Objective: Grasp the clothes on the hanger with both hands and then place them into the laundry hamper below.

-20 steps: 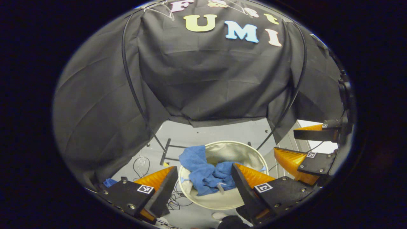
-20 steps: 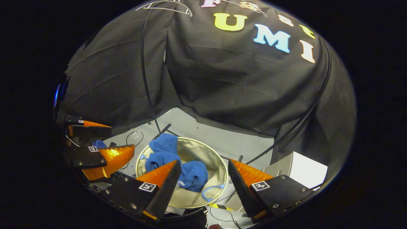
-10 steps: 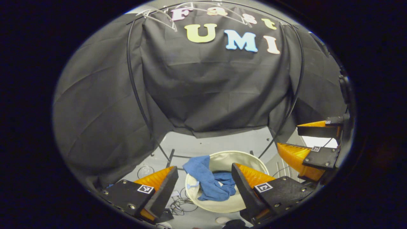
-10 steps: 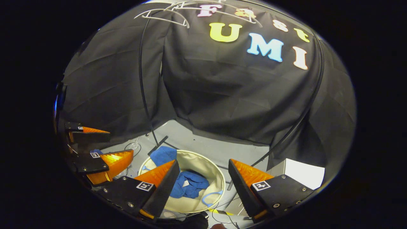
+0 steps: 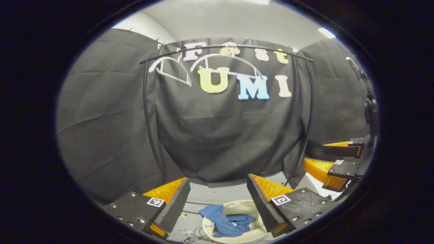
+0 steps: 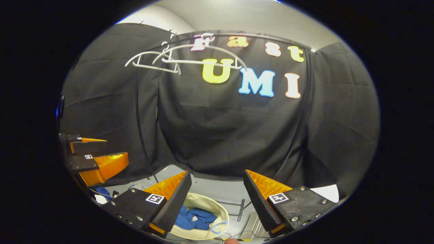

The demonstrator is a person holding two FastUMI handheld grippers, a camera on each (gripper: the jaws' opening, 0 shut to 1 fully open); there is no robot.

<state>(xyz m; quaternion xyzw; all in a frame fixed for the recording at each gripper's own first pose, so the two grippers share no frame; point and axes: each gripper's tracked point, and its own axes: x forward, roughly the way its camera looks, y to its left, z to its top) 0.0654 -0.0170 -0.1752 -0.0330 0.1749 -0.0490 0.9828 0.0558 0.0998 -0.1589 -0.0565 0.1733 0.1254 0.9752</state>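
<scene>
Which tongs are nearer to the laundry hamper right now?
Left, by a little, as far as the views show. The hamper, blue clothes inside, lies centred below the open left tongs. Seen from the open right tongs, it sits low and off to their left.

Crumpled blue clothes [image 5: 226,222] lie inside the round cream hamper [image 5: 252,235].

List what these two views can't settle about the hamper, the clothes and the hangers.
- Laundry hamper: left gripper view, near rim cut by the edge; the left gripper covers its right side.
- Blue clothes: right gripper view, partly behind a finger of the right gripper; number of garments unclear.
- Hangers: hooks too small to read.
</scene>
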